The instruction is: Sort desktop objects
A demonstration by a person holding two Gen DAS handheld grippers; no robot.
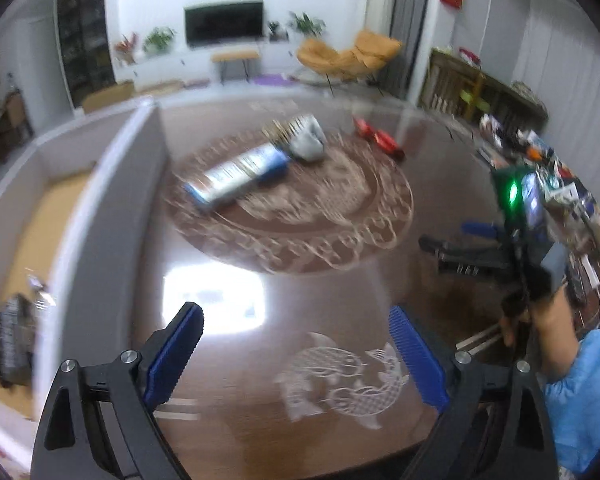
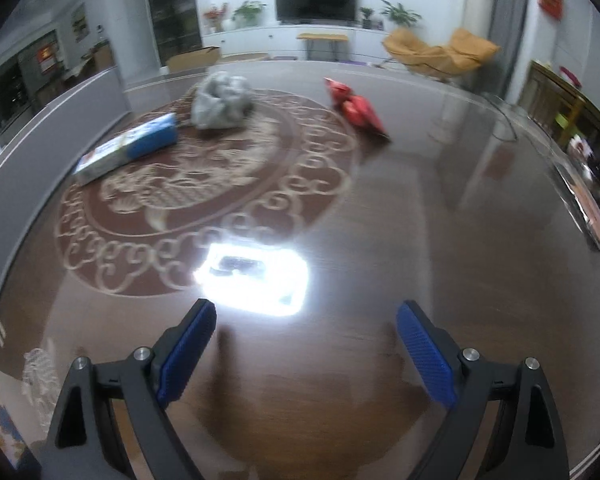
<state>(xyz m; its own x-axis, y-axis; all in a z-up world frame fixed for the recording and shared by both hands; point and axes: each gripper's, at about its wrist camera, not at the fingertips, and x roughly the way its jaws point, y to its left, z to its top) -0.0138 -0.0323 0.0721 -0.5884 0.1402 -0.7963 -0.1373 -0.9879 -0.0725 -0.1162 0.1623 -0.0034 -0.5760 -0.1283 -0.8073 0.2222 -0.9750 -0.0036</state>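
On the glossy brown table (image 1: 340,272) lie a blue and white carton (image 1: 236,174), a crumpled grey bag (image 1: 308,140) and a red packet (image 1: 380,140), all blurred, near the far side. My left gripper (image 1: 294,312) hangs open over the near part of the table with nothing between its blue pads. In the right wrist view the carton (image 2: 128,148), the grey bag (image 2: 220,100) and the red packet (image 2: 356,108) lie well ahead of my right gripper (image 2: 306,306), which is open and empty. The right gripper (image 1: 456,242) also shows at the right of the left wrist view, held by a hand in a blue sleeve.
A white-walled bin (image 1: 112,200) stands at the table's left, with a dark packet (image 1: 12,344) inside on its cardboard floor. Cluttered small items (image 1: 540,168) crowd the right edge. A lamp's glare (image 2: 256,276) shines on the table. The bin's grey wall (image 2: 40,132) runs along the left.
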